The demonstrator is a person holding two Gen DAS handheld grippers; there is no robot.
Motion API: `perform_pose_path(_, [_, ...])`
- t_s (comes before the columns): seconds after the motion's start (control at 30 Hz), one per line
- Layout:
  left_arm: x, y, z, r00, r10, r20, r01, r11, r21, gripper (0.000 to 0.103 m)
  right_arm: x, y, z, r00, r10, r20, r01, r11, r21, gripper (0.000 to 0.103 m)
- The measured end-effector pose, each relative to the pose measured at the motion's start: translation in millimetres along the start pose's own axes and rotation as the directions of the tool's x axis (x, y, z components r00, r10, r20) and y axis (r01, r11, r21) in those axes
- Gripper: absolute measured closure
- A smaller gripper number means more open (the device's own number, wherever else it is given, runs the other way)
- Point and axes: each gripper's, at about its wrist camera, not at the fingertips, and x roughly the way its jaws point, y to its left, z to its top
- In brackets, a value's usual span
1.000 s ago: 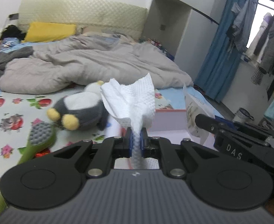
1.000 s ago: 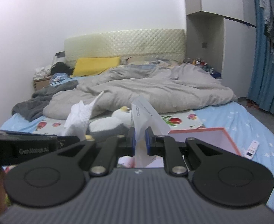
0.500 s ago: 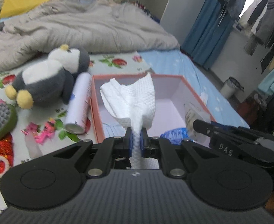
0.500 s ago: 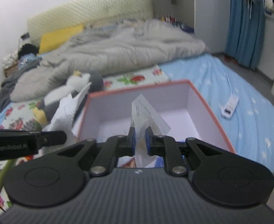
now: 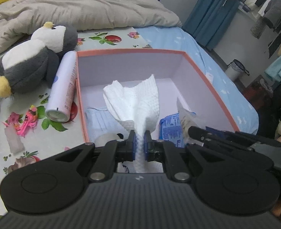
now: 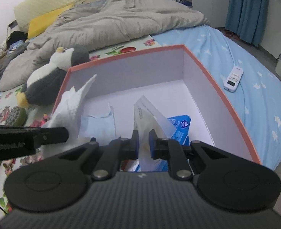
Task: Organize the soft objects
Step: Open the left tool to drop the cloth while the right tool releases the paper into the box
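Tissue: white embossed paper towel (image 5: pixel 134 103), bunched, fanning up over the open box; at 9 o'clock in the right wrist view.
Left gripper (image 5: pixel 139 146): jaws pressed together, pinching the paper towel's lower end.
Packet: thin translucent plastic packet (image 6: pixel 146 114) with dark print, standing up between the right claw's pads, above the box interior.
Right gripper (image 6: pixel 144 143): jaws nearly together, pinching the plastic packet.
Box: orange-rimmed cardboard box (image 5: pixel 213 87), white inside, open, on the bed, dead centre in both views.
Box contents: pale blue face mask (image 5: pixel 100 120) at 8 o'clock on the floor; blue printed pouch (image 5: pixel 170 127) at 5 o'clock.
Outside the box, 9 o'clock: spray can (image 5: pixel 64 87) lying along the left wall, touching it; plush penguin (image 5: pixel 33 61) just beyond.
Outside, 3 o'clock: white remote control (image 6: pixel 233 78) on the blue sheet.
Beyond, 12 o'clock: rumpled grey duvet (image 5: pixel 79 5).
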Motion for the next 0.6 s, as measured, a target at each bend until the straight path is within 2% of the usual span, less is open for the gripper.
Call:
perform_pose_path(0.13, [0.5, -1.3, 0.0, 1.0, 0.024, 0.013, -0.024, 1.0, 0.004, 0.092, 3.3, -3.3, -2.9, 1.0, -0.004, -0.009, 0.004, 1.0, 0.003, 0.087])
perform_pose_path(0.2, [-1.1, -1.3, 0.3, 1.0, 0.022, 0.015, -0.022, 1.0, 0.007, 0.084, 3.4, -4.9, -1.7, 1.0, -0.005, -0.007, 0.005, 1.0, 0.01, 0.077])
perform_pose_path(0.27, [-4.0, -1.7, 0.5, 0.999, 0.025, 0.023, -0.025, 1.0, 0.009, 0.083, 4.1, -6.6, -0.2, 1.0, -0.021, -0.005, 0.021, 1.0, 0.022, 0.072])
perform_pose_path(0.43, [-20.6, -3.6, 2.7, 0.998, 0.025, 0.057, -0.026, 1.0, 0.013, 0.083, -2.1, -9.5, 1.8, 1.0, -0.017, 0.017, 0.016, 0.999, 0.046, 0.072])
perform_pose_path(0.6, [-57.9, -10.1, 4.3, 0.989, 0.027, 0.146, -0.032, 0.999, 0.035, 0.083, -25.9, -4.4, 7.8, 0.997, -0.007, 0.073, 0.005, 0.999, 0.037, 0.072])
